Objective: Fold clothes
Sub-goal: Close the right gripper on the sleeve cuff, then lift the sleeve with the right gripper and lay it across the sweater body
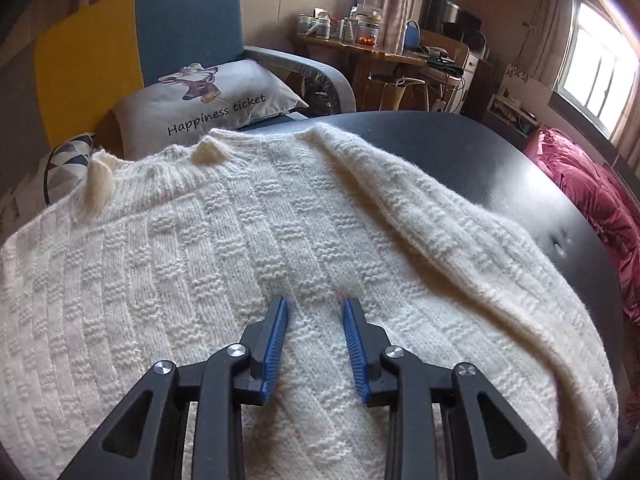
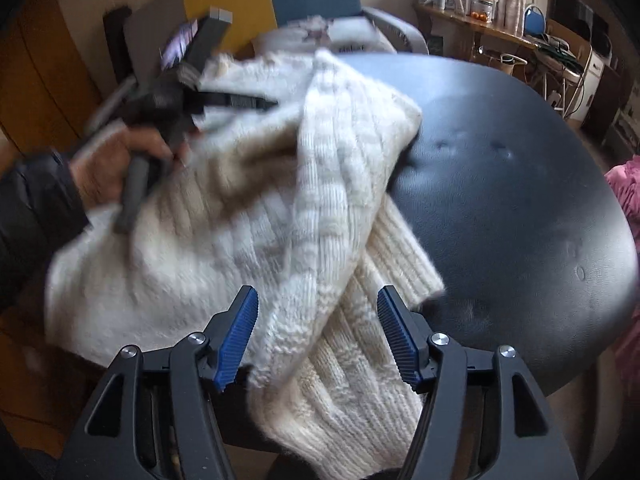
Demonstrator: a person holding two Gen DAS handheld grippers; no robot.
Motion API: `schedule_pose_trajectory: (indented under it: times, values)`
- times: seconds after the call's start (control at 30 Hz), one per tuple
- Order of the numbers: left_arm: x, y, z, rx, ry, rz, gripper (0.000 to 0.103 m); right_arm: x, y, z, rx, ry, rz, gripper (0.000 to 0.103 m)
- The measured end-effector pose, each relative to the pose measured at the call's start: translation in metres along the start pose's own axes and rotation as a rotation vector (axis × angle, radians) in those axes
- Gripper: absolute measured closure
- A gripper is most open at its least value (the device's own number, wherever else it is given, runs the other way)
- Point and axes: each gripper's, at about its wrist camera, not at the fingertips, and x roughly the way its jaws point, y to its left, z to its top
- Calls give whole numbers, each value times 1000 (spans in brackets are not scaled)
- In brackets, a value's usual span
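A cream knitted sweater (image 1: 240, 240) lies spread on a round black table (image 1: 460, 152), its collar at the far left. One sleeve (image 1: 420, 208) is folded in over the body. My left gripper (image 1: 319, 302) hovers just above the sweater's middle, open, with nothing pinched. In the right wrist view, which is blurred, the sweater (image 2: 200, 240) is bunched, and a ribbed sleeve (image 2: 340, 220) runs down off the table (image 2: 500, 180) edge. My right gripper (image 2: 318, 292) is open, with that sleeve between its pads. A hand (image 2: 104, 168) holds the left gripper (image 2: 256, 102) over the sweater's far side.
A blue and yellow armchair (image 1: 188, 20) with a printed cushion (image 1: 208, 96) stands behind the table. A wooden desk (image 1: 360, 48) with jars is at the back. A red quilt (image 1: 592, 200) lies to the right. A wooden cabinet (image 2: 44, 80) is on the left.
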Motion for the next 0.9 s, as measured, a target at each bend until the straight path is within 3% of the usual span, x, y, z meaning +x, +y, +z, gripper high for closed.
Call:
schedule_pose_trajectory:
  times: [0.07, 0.1, 0.43, 0.53, 0.9]
  values:
    - [-2, -1, 0, 0, -1, 1, 74, 7, 4, -3, -34, 24, -44, 77]
    - [-3, -1, 0, -1, -2, 1, 74, 5, 4, -3, -36, 18, -43, 82]
    - [-3, 1, 0, 1, -6, 0, 74, 0, 1, -2, -103, 20, -43, 83]
    - [-3, 2, 0, 2, -6, 2, 74, -15, -9, 2, -96, -16, -46, 84]
    - [-4, -3, 0, 13, 1, 7, 74, -62, -86, 53, -30, -168, -233, 84]
